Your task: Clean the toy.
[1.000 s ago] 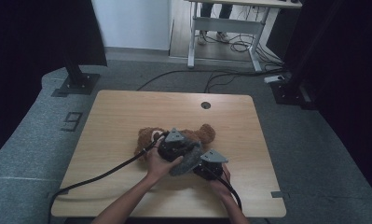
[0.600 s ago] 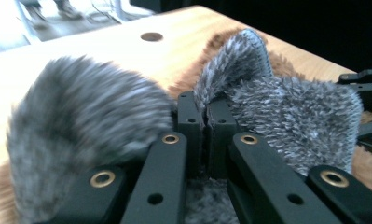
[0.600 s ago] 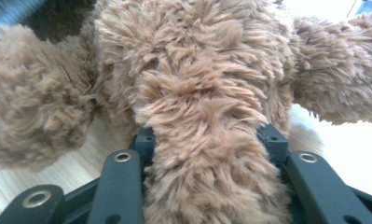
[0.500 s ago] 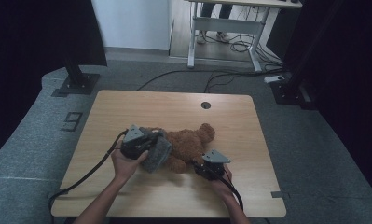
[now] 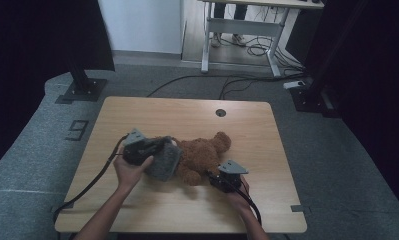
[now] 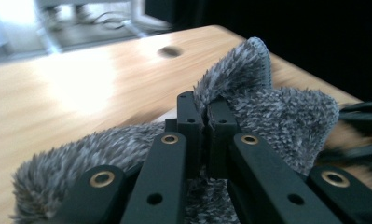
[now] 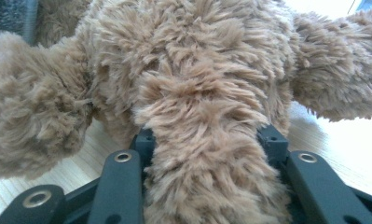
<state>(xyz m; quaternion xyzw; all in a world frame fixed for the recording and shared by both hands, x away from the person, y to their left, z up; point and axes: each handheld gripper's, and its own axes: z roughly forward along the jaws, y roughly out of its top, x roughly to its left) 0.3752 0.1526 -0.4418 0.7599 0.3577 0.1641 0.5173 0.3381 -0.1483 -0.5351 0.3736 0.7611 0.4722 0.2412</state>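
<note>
The left gripper (image 6: 206,114) pinches the grey furry cloth (image 6: 277,116) tight; the right gripper (image 7: 207,140) clamps a limb — seemingly a leg — of the brown teddy bear (image 5: 202,152) on the table (image 5: 187,112).

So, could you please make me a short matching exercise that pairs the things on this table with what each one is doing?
Things:
1. left gripper
2. right gripper
3. teddy bear
4. table

States:
A. lies on its side on the wood
B. shut on a grey furry cloth
C. has a small round hole near the far edge
D. clamped around a brown plush limb

Pairs: 1-B, 2-D, 3-A, 4-C
</note>
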